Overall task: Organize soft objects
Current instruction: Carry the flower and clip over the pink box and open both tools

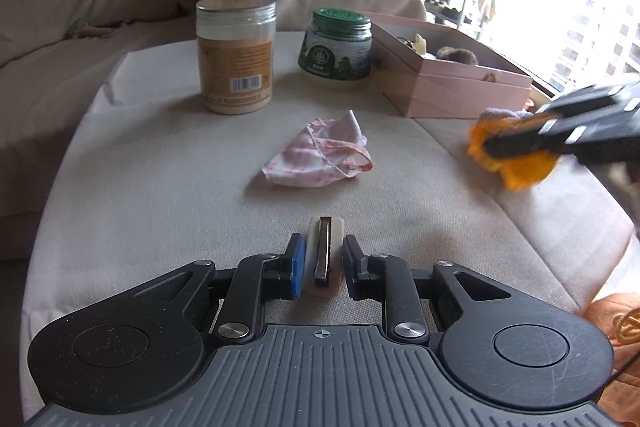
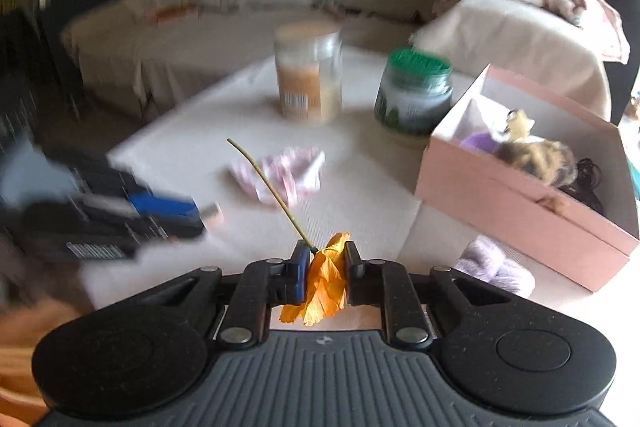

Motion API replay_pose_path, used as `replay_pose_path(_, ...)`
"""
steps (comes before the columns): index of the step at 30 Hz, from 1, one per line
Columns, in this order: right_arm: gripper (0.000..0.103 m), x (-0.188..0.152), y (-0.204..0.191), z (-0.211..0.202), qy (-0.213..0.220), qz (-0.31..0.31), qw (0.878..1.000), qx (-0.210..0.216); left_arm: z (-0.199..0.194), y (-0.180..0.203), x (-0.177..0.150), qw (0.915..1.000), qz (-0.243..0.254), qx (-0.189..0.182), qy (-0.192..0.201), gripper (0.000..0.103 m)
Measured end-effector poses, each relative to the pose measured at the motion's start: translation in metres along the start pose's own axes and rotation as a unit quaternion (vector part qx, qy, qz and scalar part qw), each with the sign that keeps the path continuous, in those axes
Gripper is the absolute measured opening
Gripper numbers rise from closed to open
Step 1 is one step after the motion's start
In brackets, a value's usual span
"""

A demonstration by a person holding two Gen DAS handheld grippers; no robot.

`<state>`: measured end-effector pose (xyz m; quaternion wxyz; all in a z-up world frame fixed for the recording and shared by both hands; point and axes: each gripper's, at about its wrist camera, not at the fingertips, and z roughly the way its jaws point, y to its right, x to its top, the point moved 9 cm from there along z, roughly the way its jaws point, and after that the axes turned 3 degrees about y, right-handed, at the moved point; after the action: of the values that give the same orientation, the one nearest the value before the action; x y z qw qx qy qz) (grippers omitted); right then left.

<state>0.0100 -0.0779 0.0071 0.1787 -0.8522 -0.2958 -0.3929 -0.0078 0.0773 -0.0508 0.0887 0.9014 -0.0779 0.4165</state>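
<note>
Now the right tool (image 2: 324,267) pinches an orange paper-like flower (image 2: 326,287) by its crumpled bloom, with the thin green stem (image 2: 266,183) sticking out forward over the bench (image 1: 160,187). That view is blurred, which suggests the tool is in motion. The left tool (image 1: 320,261) grips a flat cream bar with a dark strip (image 1: 323,255), its two pads tight against the bar's sides, low over the pale cloth. A pink box (image 2: 516,203) stands open at the right of the bench and already holds a furry toy and other small soft things. A pink-and-white cloth (image 1: 320,155) lies loose mid-bench, and a lilac fluffy item (image 2: 496,267) rests just beside the box's near wall. Two jars, tan (image 1: 236,55) and green-lidded (image 1: 336,45), stand behind the cloth. The step in hand looks like carrying the flower to the box. To do it well, keep the squeeze light so the petals do not crush, swing the stem clear of the jars, and let go only once the bloom is above the box opening.
</note>
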Motion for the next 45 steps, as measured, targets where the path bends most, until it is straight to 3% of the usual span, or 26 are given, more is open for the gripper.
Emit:
replay_pose_path(5, 0.017, 0.007, 0.022, -0.041, 0.057, 0.034, 0.997, -0.032, -0.006, 0.016, 0.009, 0.9994, 0.001, -0.032, 0.012, 0.023)
replay_pose_path(9, 0.017, -0.004, 0.051, -0.067, 0.076, 0.066, 0.992, -0.076, -0.015, 0.041, 0.044, 0.9965, 0.017, -0.068, 0.046, 0.023)
replay_pose_path(16, 0.017, -0.017, 0.106, -0.097, 0.110, 0.122, 0.977, -0.132, 0.018, 0.097, 0.169, 0.9834, 0.037, -0.134, 0.117, 0.023)
replay_pose_path(18, 0.017, -0.023, 0.115, -0.096, 0.109, 0.131, 0.975, -0.141, 0.044, 0.110, 0.202, 0.9786, 0.007, -0.166, 0.122, 0.023)
replay_pose_path(21, 0.017, -0.032, 0.131, -0.093, 0.103, 0.152, 0.971, -0.151, 0.092, 0.121, 0.222, 0.9733, -0.083, -0.201, 0.074, 0.024)
replay_pose_path(24, 0.017, -0.037, 0.149, -0.088, 0.096, 0.171, 0.967, -0.163, 0.123, 0.120, 0.221, 0.9698, -0.122, -0.195, 0.081, 0.021)
replay_pose_path(27, 0.017, -0.031, 0.166, -0.085, 0.100, 0.188, 0.962, -0.173, 0.128, 0.111, 0.210, 0.9747, -0.096, -0.175, 0.100, 0.021)
replay_pose_path(32, 0.017, 0.004, 0.188, -0.062, 0.120, 0.212, 0.955, -0.168, 0.095, 0.093, 0.192, 0.9803, -0.034, -0.144, 0.131, 0.021)
replay_pose_path(35, 0.017, 0.040, 0.200, -0.038, 0.140, 0.218, 0.952, -0.165, 0.078, 0.083, 0.175, 0.9836, -0.020, -0.129, 0.124, 0.021)
replay_pose_path(37, 0.021, 0.057, 0.208, -0.022, 0.140, 0.215, 0.949, -0.185, 0.069, 0.073, 0.161, 0.9847, -0.028, -0.128, 0.115, 0.021)
replay_pose_path(39, 0.036, 0.067, 0.213, -0.004, 0.124, 0.207, 0.951, -0.194, 0.064, 0.058, 0.148, 0.9869, -0.042, -0.118, 0.102, 0.021)
replay_pose_path(45, 0.048, 0.045, 0.211, -0.011, 0.113, 0.220, 0.950, -0.189, 0.065, -0.005, 0.110, 0.9910, -0.090, -0.071, 0.069, 0.021)
